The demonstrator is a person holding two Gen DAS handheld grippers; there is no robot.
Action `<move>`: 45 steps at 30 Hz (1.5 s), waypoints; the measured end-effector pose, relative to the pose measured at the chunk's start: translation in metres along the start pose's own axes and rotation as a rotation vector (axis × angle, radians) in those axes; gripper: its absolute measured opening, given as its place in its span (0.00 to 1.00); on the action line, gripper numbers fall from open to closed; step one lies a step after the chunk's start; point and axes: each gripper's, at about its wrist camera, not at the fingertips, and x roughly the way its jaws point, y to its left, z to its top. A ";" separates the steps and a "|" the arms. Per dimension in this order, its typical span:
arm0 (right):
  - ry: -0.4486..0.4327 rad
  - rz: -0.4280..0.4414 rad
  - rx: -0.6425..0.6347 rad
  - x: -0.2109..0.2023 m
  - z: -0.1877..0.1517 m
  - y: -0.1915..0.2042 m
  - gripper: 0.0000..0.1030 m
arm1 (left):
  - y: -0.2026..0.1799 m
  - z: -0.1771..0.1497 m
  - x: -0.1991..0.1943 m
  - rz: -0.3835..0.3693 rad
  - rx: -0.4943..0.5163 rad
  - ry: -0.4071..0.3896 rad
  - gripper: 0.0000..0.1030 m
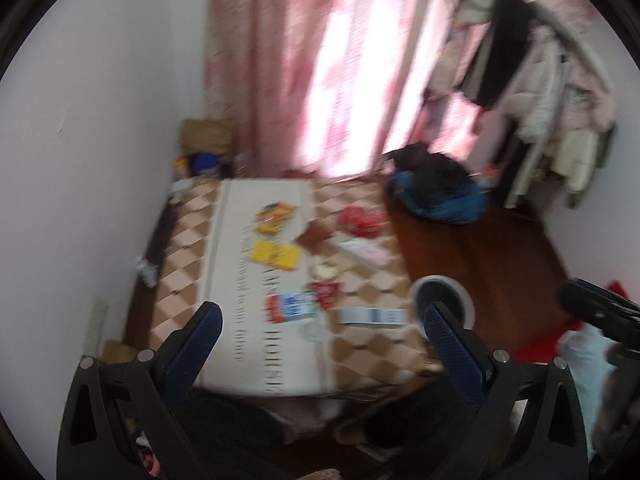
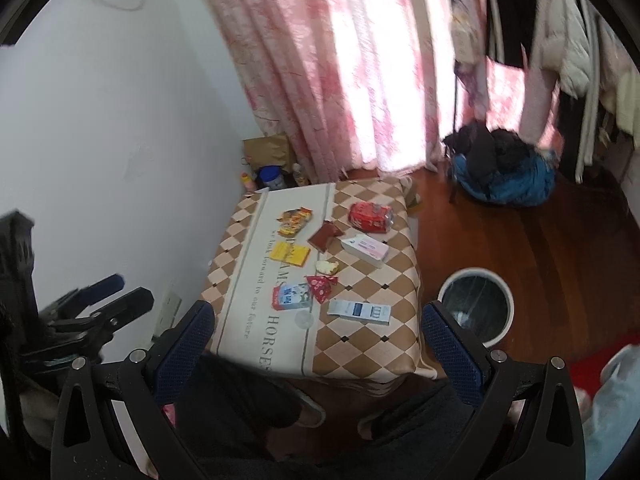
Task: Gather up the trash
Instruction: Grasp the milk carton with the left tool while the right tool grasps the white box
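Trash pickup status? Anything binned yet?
Barely started. Done: the white bin holds only something small and unclear. In hand: nothing; left hand-held gripper and right hand-held gripper are both open. Left: red packet, yellow packet, blue-and-white carton and others remain on the table.

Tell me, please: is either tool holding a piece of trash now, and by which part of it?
Nothing is held. The left tool and the right tool both stand open and empty above the table; the trash lies on it untouched.
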 end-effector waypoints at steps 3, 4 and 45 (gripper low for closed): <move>0.065 -0.041 0.031 0.053 -0.003 -0.019 1.00 | 0.019 -0.011 0.050 0.087 -0.025 0.057 1.00; 0.094 -0.053 0.029 0.074 -0.004 -0.024 1.00 | 0.023 -0.015 0.067 0.110 -0.032 0.087 1.00; 0.630 -0.133 -0.035 0.426 -0.053 -0.111 0.59 | 0.010 -0.056 0.353 -0.076 0.694 0.590 0.66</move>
